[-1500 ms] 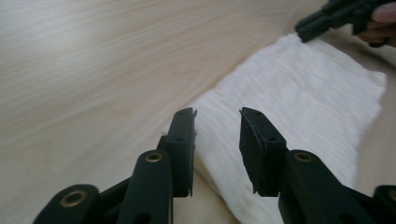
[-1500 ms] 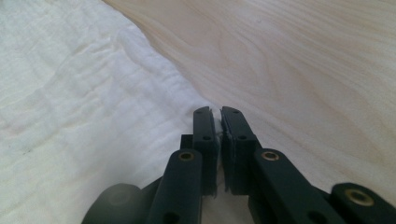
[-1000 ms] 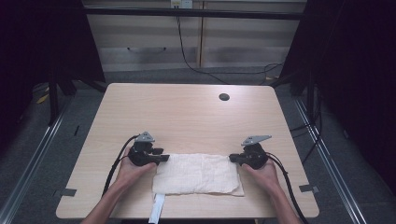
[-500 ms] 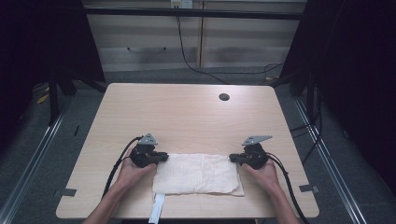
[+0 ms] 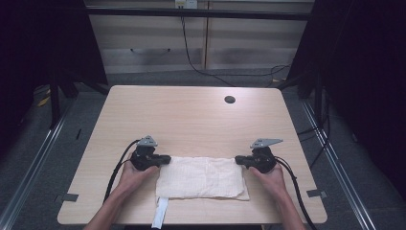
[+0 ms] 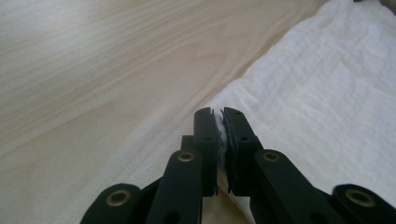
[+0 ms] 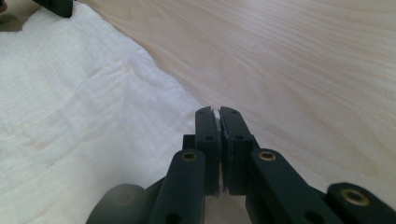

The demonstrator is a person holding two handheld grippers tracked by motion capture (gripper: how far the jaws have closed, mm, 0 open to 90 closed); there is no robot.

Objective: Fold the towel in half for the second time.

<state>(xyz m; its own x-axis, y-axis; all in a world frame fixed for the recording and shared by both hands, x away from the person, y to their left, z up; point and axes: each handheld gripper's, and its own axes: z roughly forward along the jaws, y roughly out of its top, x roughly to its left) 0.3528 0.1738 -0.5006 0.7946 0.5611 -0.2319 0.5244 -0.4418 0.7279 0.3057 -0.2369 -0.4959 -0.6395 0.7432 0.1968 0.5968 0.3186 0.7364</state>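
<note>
In the left gripper view, the left gripper (image 6: 222, 112) is seen low and centre in the frame, its jaws having just been closing; they are now pinched together on a thin fold of white fabric, which shows as a sliver between the pads. In the right gripper view, the right gripper (image 7: 218, 110) is likewise clamped, with a thin white edge of the same fabric caught between its jaws.

In the high view, the left gripper (image 5: 165, 158) is placed at the upper left corner of the white cloth (image 5: 198, 177) and the right gripper (image 5: 238, 160) at its upper right corner, both held by hands entering from the bottom of the frame. The cloth is spread flat in the lower middle of the wooden table (image 5: 191, 120), close to the near edge. A narrow white strip (image 5: 160, 213) is seen hanging from the cloth's lower left over the table's near edge. A small dark hole (image 5: 230, 99) is set in the tabletop toward the upper right.

The step in hand is judged to be the securing of both far corners, now complete. A fold is probably to follow: both corners would need to be lifted together, evenly, and carried toward the near edge without the grip being loosened.
</note>
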